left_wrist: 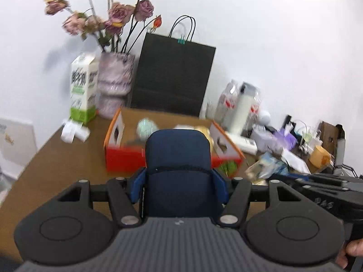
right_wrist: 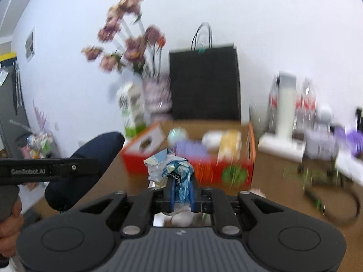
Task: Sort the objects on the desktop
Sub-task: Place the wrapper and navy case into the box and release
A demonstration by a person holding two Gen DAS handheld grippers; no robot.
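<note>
White wall and a brown desk [left_wrist: 56, 158] frame both my claws, which hang above the near edge. My left claw [left_wrist: 180, 187] is clamped across a dark blue case [left_wrist: 177, 156], pads on its two sides, its long axis running away from me toward the far wall. My right claw [right_wrist: 181, 191] is pinched nearly closed on a crumpled blue-and-white wrapper [right_wrist: 169, 167] that sticks up past the fingertips.

Straight ahead and just beyond both claws sits the red box [left_wrist: 122, 158] with its orange flaps open, already holding a pale green ball [left_wrist: 147, 128] and other soft bits. As I judge it, that box is where both loads go: the case lines up with its middle, the wrapper with its near left corner, and the right claw looks no farther off than the left.

Behind the box stand a black paper bag [left_wrist: 174, 77], a vase of dried roses [left_wrist: 114, 83] and a milk carton [left_wrist: 82, 90] to the left; clutter fills the far right of the desk
</note>
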